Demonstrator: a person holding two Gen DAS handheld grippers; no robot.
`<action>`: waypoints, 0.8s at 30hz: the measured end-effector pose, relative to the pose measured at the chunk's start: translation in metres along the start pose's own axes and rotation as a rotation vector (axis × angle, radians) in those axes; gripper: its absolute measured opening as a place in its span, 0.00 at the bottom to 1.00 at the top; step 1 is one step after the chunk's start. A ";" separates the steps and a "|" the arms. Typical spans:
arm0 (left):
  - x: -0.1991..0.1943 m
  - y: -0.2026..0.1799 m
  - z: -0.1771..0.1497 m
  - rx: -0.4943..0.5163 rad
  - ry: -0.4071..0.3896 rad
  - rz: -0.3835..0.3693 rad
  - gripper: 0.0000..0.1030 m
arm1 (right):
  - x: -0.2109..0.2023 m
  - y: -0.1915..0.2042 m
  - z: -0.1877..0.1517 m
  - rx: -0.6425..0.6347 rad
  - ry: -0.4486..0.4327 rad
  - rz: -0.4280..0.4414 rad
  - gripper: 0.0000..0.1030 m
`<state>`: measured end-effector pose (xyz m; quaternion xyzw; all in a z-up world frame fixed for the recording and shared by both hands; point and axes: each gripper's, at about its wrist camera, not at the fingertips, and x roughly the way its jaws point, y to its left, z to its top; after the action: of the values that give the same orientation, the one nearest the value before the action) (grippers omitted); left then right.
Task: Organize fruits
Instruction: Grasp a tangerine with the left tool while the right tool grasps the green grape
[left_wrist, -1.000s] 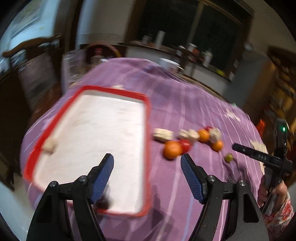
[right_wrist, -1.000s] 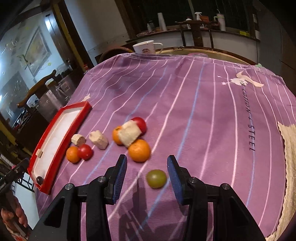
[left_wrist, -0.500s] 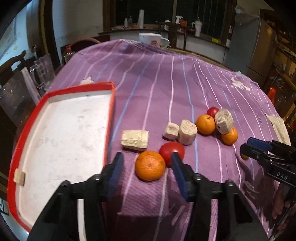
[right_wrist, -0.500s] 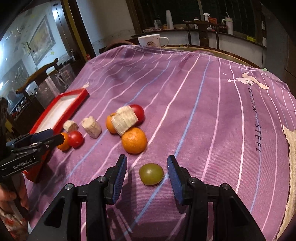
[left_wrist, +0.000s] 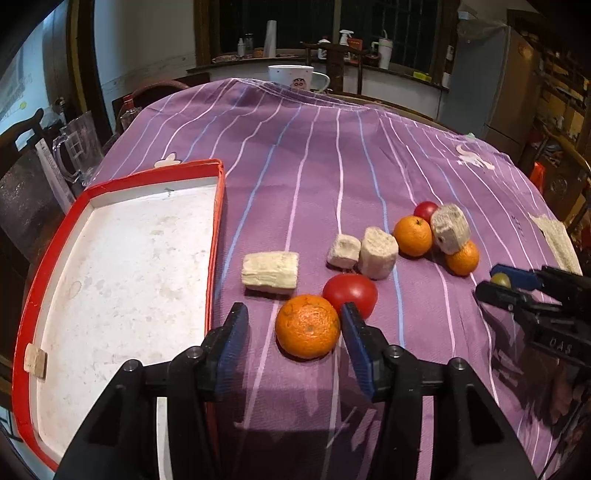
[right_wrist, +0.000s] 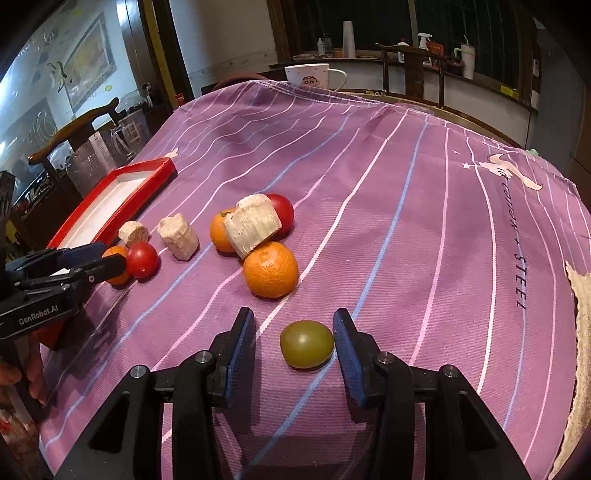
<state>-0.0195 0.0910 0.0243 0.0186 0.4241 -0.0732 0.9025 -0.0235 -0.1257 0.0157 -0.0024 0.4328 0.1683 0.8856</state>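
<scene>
An orange lies on the purple striped cloth between the jaws of my left gripper. Those jaws are opening; the right pad is at its skin and a gap shows on the left. A red tomato touches the orange behind. My right gripper straddles a small green fruit. Its jaws are closing, with a gap on the left side. The red-rimmed white tray sits left of the fruit. More oranges, another tomato and pale chunks lie mid-table.
A white mug stands at the table's far edge. A glass pitcher is beyond the tray's far left corner. A small pale piece lies in the tray. A frayed cloth hangs at the right edge.
My left gripper swung right from over the tray to the orange, and its jaws narrowed around it. My right gripper sank a little over the green fruit.
</scene>
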 end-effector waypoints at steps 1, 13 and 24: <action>-0.001 -0.002 -0.001 0.014 -0.003 -0.019 0.36 | 0.000 0.000 0.000 -0.001 0.000 -0.001 0.45; 0.012 -0.013 0.003 0.050 0.022 -0.023 0.46 | -0.003 -0.005 -0.004 0.003 -0.008 -0.001 0.34; -0.021 -0.003 -0.016 -0.030 -0.051 0.001 0.33 | -0.019 0.004 -0.007 -0.006 -0.029 -0.012 0.27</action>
<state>-0.0453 0.0923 0.0308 0.0031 0.4020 -0.0668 0.9132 -0.0408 -0.1290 0.0265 -0.0051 0.4196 0.1642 0.8927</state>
